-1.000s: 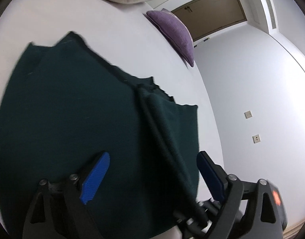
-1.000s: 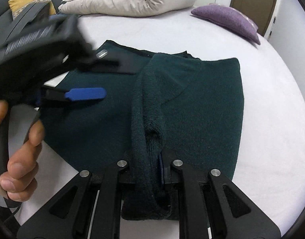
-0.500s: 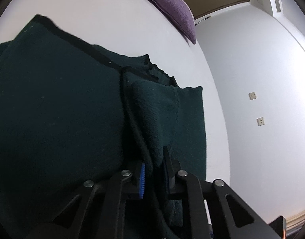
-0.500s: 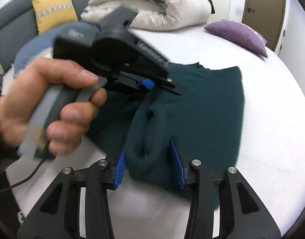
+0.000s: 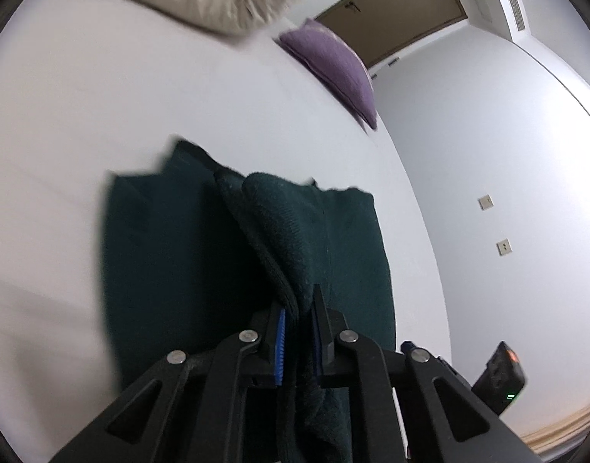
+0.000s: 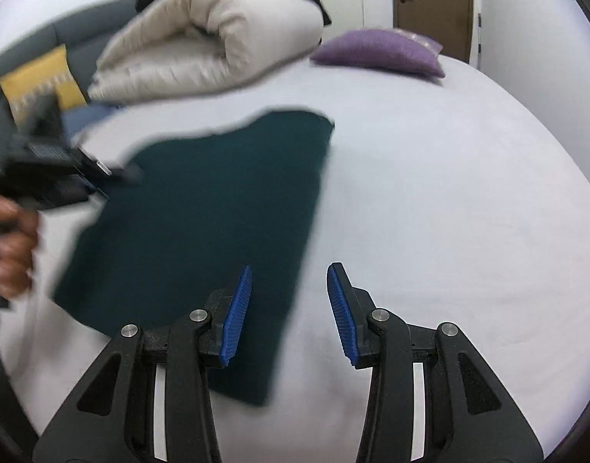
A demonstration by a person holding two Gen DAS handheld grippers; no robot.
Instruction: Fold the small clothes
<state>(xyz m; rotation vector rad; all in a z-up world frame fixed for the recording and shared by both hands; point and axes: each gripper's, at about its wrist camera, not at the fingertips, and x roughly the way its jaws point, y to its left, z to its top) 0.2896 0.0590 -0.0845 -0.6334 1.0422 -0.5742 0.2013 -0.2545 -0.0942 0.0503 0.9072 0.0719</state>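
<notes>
A dark green knitted garment (image 5: pixel 171 262) lies on the white bed (image 5: pixel 102 96). My left gripper (image 5: pixel 297 310) is shut on a raised fold of the garment and holds it up off the rest. In the right wrist view the garment (image 6: pixel 202 223) lies spread at centre left. My right gripper (image 6: pixel 289 281) is open and empty above its near right edge. The left gripper's body (image 6: pixel 52 173) and the hand holding it show at the left of that view, blurred.
A rolled cream duvet (image 6: pixel 218 38) and a purple cushion (image 6: pixel 380 52) lie at the far side of the bed. A yellow cushion (image 6: pixel 40 77) leans on a grey headboard at far left. A brown door (image 6: pixel 434 4) and white wall stand behind.
My right gripper has opened, let go of the garment fold and drawn back to the right. My left gripper closed on the fold and has lifted it.
</notes>
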